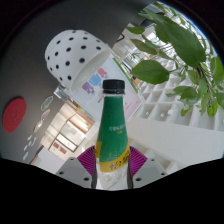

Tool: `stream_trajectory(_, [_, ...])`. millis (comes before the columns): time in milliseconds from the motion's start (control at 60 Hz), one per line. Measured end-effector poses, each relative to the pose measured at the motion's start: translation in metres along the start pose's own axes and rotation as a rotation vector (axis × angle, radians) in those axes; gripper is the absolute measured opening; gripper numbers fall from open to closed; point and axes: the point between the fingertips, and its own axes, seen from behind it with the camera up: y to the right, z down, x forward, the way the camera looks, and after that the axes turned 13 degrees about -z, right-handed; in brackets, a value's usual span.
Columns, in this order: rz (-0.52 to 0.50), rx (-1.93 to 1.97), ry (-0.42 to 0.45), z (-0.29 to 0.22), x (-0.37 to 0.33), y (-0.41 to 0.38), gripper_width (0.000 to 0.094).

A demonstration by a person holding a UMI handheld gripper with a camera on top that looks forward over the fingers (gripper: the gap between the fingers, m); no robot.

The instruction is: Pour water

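A green-labelled plastic bottle with a black cap is being gripped upright between the two purple pads of the gripper, both fingers pressing its sides. Beyond it, a polka-dotted lamp shade and leafy plant are being seen.

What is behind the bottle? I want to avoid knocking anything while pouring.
Behind the bottle, held between the gripper fingers, are a dotted white lamp shade and leafy plant. Whatever is directly behind its body is covered.
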Motion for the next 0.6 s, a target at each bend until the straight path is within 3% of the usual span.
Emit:
stream_trajectory(167, [0.002, 0.208, -0.002, 0.027, 0.000, 0.009, 0.0408])
stream_trajectory(250, [-0.007, 0.521, -0.008, 0.069, -0.005, 0.022, 0.0409])
stream_trajectory(367, [-0.050, 1.106, 0.083, 0.099, -0.016, 0.033, 0.0410])
stream_trajectory(500, [-0.186, 1.806, 0.267, 0.089, -0.026, 0.030, 0.0409])
stream_trajectory(600, [-0.313, 2.077, 0.246, 0.076, -0.020, -0.014, 0.0408])
